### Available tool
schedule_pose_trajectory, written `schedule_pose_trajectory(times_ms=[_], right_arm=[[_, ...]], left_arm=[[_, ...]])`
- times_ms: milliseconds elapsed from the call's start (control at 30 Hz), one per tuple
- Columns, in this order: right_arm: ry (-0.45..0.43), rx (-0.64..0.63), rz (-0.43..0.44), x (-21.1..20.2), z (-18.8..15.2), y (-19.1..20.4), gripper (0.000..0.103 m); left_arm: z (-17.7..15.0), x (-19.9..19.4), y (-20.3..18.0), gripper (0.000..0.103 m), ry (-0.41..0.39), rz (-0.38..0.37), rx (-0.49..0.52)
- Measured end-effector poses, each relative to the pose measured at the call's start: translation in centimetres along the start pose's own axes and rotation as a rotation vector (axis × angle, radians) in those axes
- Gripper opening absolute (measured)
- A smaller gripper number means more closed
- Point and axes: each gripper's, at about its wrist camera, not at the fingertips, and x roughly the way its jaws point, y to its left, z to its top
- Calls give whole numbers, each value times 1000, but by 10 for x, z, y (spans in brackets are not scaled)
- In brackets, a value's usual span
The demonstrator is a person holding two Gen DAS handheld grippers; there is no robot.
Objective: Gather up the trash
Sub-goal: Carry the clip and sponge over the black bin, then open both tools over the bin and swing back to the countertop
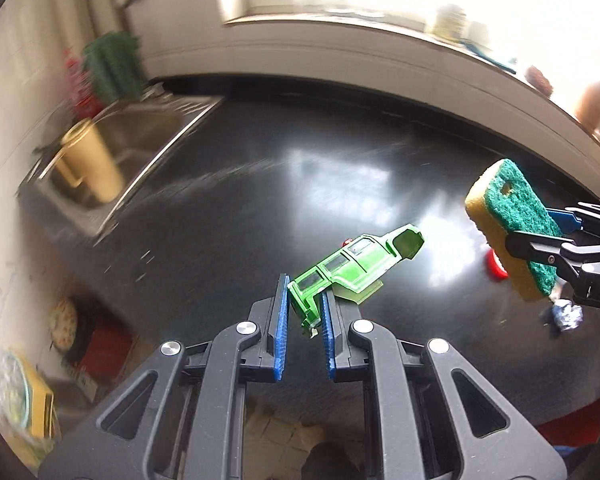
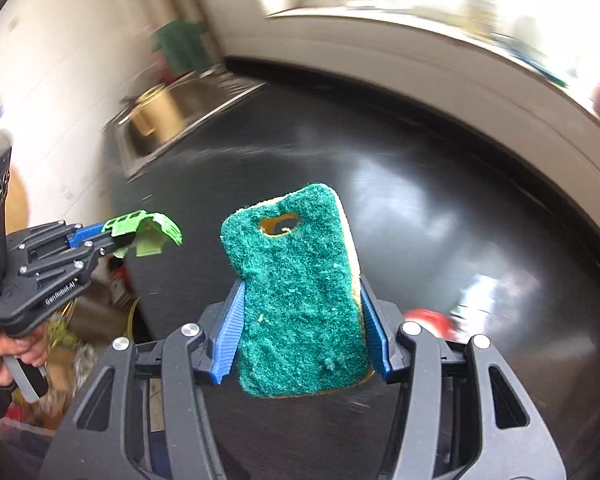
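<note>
A green toy car body [image 1: 352, 268] is pinched at its rear end between the blue pads of my left gripper [image 1: 305, 312], and it sticks out above the black countertop [image 1: 260, 184]. Across in the right wrist view the same car shell [image 2: 148, 232] shows in the left gripper [image 2: 100, 240] at the left edge. My right gripper [image 2: 302, 320] is shut on a worn sponge [image 2: 296, 292], green scouring side up with a hole near its top. That sponge [image 1: 512, 224] also shows at the right in the left wrist view, held in the right gripper [image 1: 540, 240].
A steel sink [image 1: 140, 140] with a tan jug [image 1: 88, 160] lies at the counter's left end. A crumpled foil ball [image 1: 566, 316] and a red object [image 1: 496, 268] lie on the counter at the right. A windowsill [image 1: 380, 36] runs behind. A hand [image 2: 4, 356] grips the left tool.
</note>
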Motion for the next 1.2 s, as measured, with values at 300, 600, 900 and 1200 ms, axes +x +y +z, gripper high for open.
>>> schedule_pose_trajectory(times_ms=[300, 600, 900, 1200], right_arm=[[133, -220, 197, 69, 5, 146, 53], [313, -336, 278, 148, -26, 266, 53], [424, -377, 251, 223, -39, 320, 54], [506, -378, 218, 274, -36, 334, 62]], left_arm=[[-96, -12, 115, 14, 93, 151, -242], [-186, 21, 200, 14, 244, 211, -463], [-240, 73, 250, 14, 295, 164, -624], [-255, 106, 266, 27, 338, 112, -635]])
